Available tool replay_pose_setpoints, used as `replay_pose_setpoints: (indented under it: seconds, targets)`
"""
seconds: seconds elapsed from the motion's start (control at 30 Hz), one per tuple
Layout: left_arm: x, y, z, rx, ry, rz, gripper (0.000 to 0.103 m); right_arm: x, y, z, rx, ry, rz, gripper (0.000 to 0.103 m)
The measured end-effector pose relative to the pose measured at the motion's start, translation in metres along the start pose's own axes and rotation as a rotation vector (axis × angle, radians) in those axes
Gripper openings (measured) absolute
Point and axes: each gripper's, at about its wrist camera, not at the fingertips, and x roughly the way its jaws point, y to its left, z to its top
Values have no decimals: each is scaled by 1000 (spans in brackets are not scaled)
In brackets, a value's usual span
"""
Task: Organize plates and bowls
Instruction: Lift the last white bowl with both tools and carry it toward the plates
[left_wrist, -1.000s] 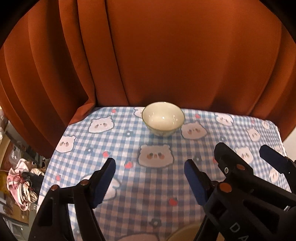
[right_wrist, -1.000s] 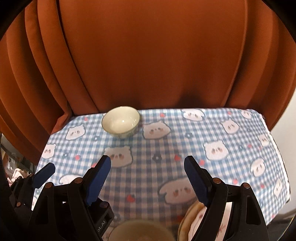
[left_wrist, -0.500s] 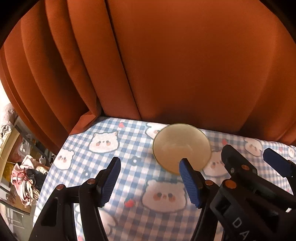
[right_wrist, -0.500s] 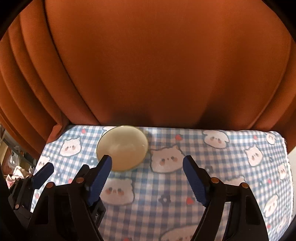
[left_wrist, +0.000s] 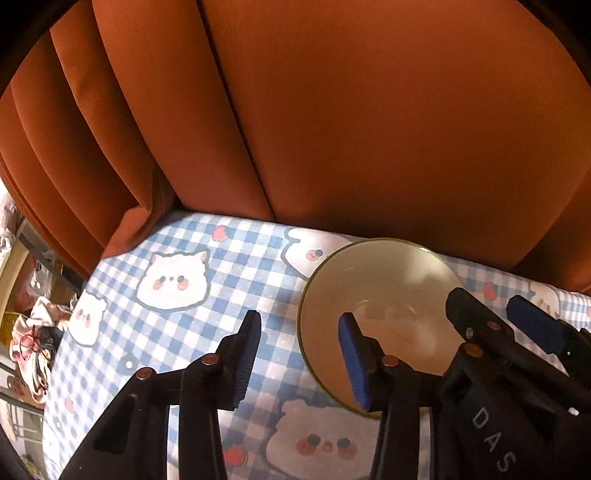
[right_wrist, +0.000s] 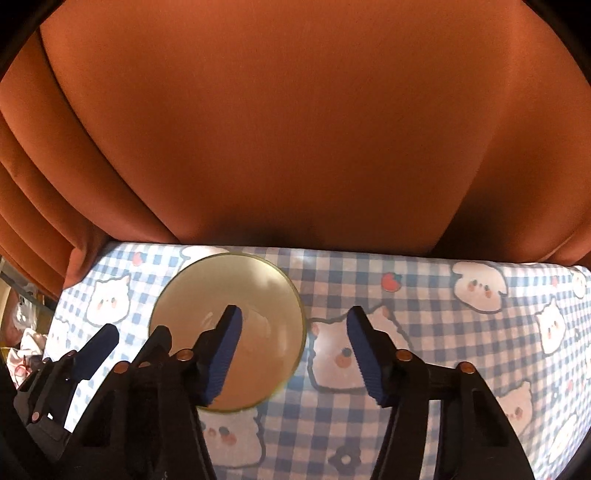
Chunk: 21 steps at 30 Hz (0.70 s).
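Observation:
A cream bowl (left_wrist: 388, 280) (right_wrist: 229, 284) stands upright near the back of the checked tablecloth (left_wrist: 221, 280). My left gripper (left_wrist: 299, 321) straddles the bowl's left rim: its right finger (left_wrist: 352, 354) is over the bowl's inside and its left finger is outside it. My right gripper (right_wrist: 293, 314) straddles the right rim, with its left finger (right_wrist: 225, 347) over the inside. Both pairs of jaws are closing, with the rim between them and no pad pressing on it. Each wrist view also shows the other gripper, the right gripper (left_wrist: 487, 306) and the left gripper (right_wrist: 136, 332).
An orange curtain (right_wrist: 295, 129) hangs right behind the table's back edge, close to the bowl. The table's left edge (left_wrist: 74, 317) drops to cluttered floor with a pink bundle (left_wrist: 33, 339). Bare cloth with bear prints (right_wrist: 480, 291) lies to the right of the bowl.
Both grippers have moved forward and down to the bowl and their jaws have narrowed. The inner fingers now reach over the bowl's inside. The plates at the near edge have left view.

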Motion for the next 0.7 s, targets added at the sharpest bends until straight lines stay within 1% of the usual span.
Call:
replay_pose_setpoints:
  seconds: [0.1,0.13,0.17,0.2,0.27,0.3,0.37,0.53,0.6,0.7]
  targets:
    - [12,-1,-2,0,11,-7,40,13,0,1,-1,18,12,51]
    - [16,-2,-2,12,-16,-1,38,17,-1,1,2,22,17,47]
    - [19,-2,-2,15,-17,2,36,20,-2,1,3,27,20,42]
    - [23,-2,-2,12,-11,1,35,25,-2,1,0,36,26,39]
    - [29,-2,-3,9,-6,-1,32,31,-2,2,-7,44,30,28]
    - [32,-3,-3,10,-4,-3,31,34,-1,2,-15,43,18,27]
    - [36,-6,-2,17,-3,-14,29,36,-1,3,-26,30,-3,18]
    - [41,-9,0,18,16,-39,27,43,-5,6,-23,31,13,17]
    - [42,-10,0,16,20,-43,23,43,-6,7,-26,27,14,17]
    - [41,-12,0,18,27,-44,23,45,-8,8,-20,34,23,17]
